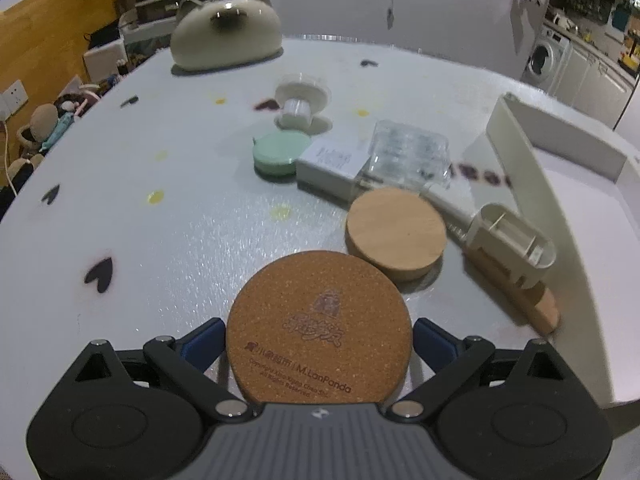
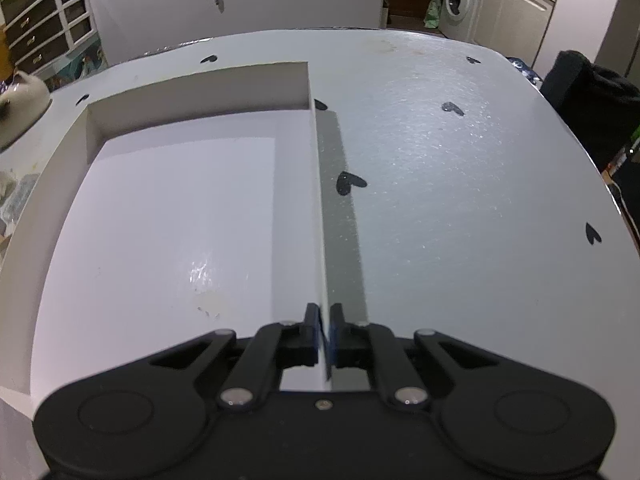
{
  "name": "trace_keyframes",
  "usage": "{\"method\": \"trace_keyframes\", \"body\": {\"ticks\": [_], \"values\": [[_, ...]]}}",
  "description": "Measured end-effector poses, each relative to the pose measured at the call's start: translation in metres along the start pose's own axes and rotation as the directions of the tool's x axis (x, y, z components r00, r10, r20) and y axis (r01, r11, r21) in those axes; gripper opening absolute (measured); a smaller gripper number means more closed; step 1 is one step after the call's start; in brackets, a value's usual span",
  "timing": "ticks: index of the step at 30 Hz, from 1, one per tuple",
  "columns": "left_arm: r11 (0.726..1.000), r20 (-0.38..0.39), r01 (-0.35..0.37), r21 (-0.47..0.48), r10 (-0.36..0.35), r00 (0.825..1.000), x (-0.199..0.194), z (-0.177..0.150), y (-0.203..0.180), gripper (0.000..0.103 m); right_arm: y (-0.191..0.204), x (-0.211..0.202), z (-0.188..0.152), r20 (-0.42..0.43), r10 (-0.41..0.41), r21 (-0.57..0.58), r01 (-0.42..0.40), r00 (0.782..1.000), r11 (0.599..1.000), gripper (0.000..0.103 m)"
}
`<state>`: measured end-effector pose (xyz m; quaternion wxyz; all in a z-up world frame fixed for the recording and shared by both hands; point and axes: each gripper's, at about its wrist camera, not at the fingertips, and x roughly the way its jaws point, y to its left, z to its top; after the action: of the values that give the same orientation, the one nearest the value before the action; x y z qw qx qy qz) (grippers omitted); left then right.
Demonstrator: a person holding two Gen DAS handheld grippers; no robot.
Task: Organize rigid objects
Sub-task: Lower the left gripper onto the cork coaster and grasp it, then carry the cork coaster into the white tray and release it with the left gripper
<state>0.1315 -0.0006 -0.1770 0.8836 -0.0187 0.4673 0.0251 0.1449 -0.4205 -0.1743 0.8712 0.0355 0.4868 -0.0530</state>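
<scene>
A round cork coaster [image 1: 320, 320] with printed text sits between the blue pads [image 1: 204, 342] of my left gripper [image 1: 319, 340], whose jaws stand wide and touch its two edges. The coaster overlaps the near edge of a round wooden lid [image 1: 396, 232]. Beyond lie a mint green disc [image 1: 280, 154], a white box [image 1: 332, 164], a clear plastic case [image 1: 408, 152] and a white spool-like piece [image 1: 300, 100]. A white tray [image 1: 520, 152] stands to the right. My right gripper [image 2: 325, 320] is shut on the thin right wall [image 2: 316, 200] of that tray, which holds nothing.
A cream plastic holder [image 1: 512, 240] lies on a wooden-handled tool [image 1: 536, 308] beside the tray. A cat-shaped cream ornament [image 1: 226, 32] stands at the table's far edge. The white table [image 2: 460, 184] has black heart marks. A dark chair back [image 2: 592, 96] stands at its right.
</scene>
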Motion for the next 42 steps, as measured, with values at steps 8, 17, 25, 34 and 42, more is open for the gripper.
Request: {"method": "trace_keyframes", "body": {"ticks": [8, 17, 25, 34, 42], "values": [[0.991, 0.106, 0.131, 0.033, -0.134, 0.985, -0.050, 0.033, -0.027, 0.098, 0.001, 0.000, 0.001, -0.006, -0.007, -0.002, 0.007, 1.000, 1.000, 0.006], [0.878, 0.084, 0.390, 0.277, -0.426, 0.901, -0.072, 0.064, -0.111, 0.098, 0.000, 0.003, 0.001, -0.009, -0.003, 0.012, 0.003, 1.000, 1.000, 0.006], [0.780, -0.111, 0.462, 0.422, -0.461, 0.880, -0.041, 0.047, -0.179, 0.098, -0.002, 0.007, 0.002, -0.026, 0.007, 0.019, -0.007, 1.000, 1.000, 0.006], [0.753, -0.210, 0.434, 0.495, -0.382, 0.900, -0.010, 0.027, -0.195, 0.098, 0.000, 0.007, 0.002, -0.027, -0.004, 0.021, 0.005, 1.000, 1.000, 0.006], [0.754, -0.227, 0.429, 0.497, -0.363, 0.903, 0.000, 0.020, -0.197, 0.099, 0.002, 0.008, 0.003, -0.042, -0.010, 0.020, 0.011, 0.999, 1.000, 0.007]]}}
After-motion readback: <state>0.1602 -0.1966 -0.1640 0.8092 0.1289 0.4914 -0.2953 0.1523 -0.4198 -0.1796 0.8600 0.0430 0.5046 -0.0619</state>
